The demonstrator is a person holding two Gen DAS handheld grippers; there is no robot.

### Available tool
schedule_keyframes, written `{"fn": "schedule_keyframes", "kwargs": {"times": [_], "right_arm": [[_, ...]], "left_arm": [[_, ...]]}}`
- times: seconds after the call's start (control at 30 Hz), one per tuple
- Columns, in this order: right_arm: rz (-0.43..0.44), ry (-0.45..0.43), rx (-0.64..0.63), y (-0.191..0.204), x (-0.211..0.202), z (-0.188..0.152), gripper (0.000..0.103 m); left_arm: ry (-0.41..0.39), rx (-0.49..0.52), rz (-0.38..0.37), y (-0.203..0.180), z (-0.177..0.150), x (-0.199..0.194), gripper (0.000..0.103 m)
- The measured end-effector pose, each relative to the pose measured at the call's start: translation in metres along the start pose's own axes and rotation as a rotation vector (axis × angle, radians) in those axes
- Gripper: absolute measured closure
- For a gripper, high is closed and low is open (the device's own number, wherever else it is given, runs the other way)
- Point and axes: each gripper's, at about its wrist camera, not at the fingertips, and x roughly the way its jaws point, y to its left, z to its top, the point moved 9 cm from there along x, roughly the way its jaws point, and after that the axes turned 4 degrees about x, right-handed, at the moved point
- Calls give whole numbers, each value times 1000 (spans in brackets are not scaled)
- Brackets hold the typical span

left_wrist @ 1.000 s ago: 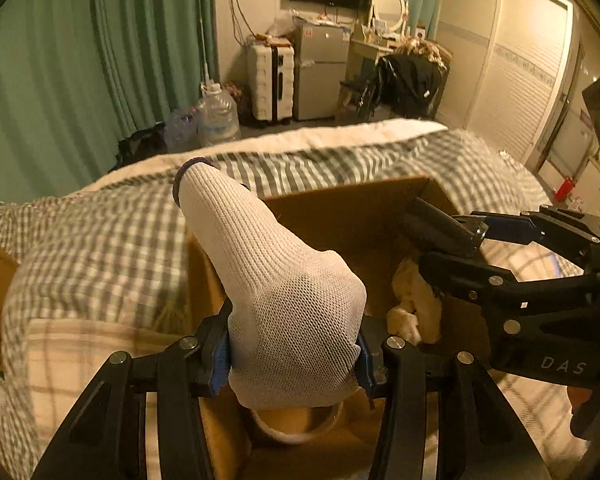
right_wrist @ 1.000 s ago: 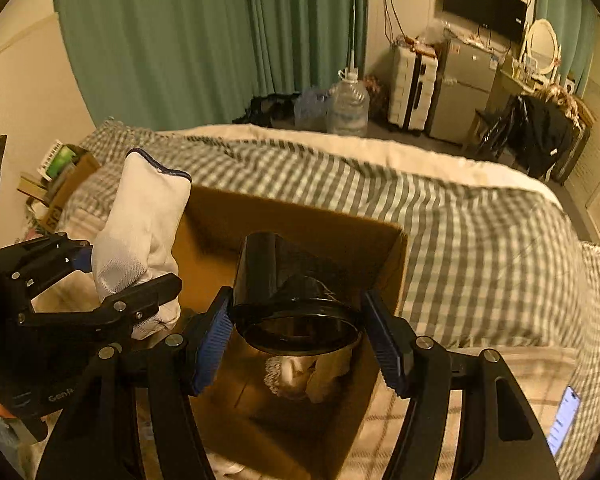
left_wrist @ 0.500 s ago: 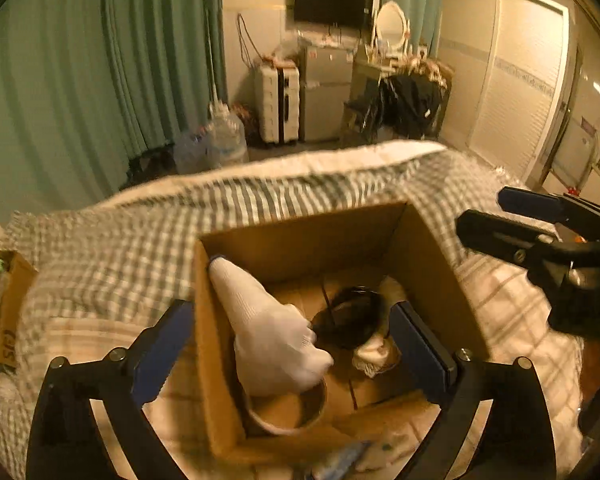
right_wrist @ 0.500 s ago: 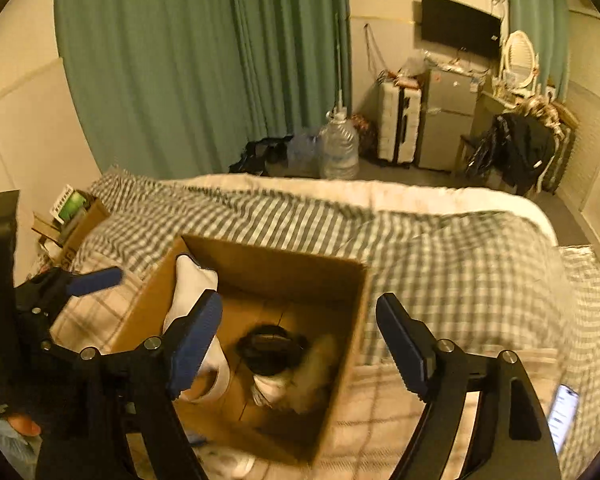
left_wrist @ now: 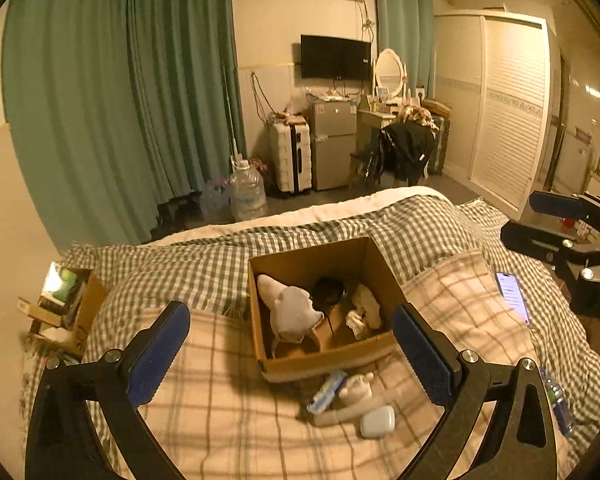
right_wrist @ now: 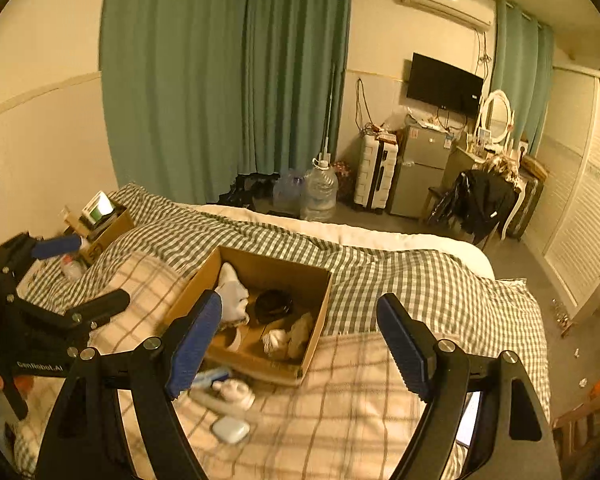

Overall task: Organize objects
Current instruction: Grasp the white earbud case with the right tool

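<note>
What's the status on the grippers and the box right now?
Left gripper open, empty. Right gripper open, empty. Cardboard box holds white sock and black cup. Nothing blocking.

Readable text: one label only.

In the right wrist view, at the lower left of the frame, the black body of the left gripper [right_wrist: 66,276] carries small pale lettering that reads roughly "GenRobot.AI". In the left wrist view, at the right edge of the frame, the right gripper [left_wrist: 564,228] shows the start of a pale letter or two, cut off and not legible. The cardboard side box [right_wrist: 104,232] at the left has dark print on its face, too blurred to read. The phone [left_wrist: 512,296] screen shows lines of text too small to make out.
</note>
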Motion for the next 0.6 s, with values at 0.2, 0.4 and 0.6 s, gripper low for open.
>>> {"fn": "schedule_keyframes", "kwargs": {"times": [0.2,0.4,0.6], "right_arm": [[22,3,-9,18,-18,-36,23],[20,55,18,25,5,-91,23],[13,186,18,34,72,-160,23]], "left_arm": [[-15,-33,18,-3,-35,-19,0],[35,-126,82,7,-99,2,0],[116,-168,98,7,-155,53,0]]}}
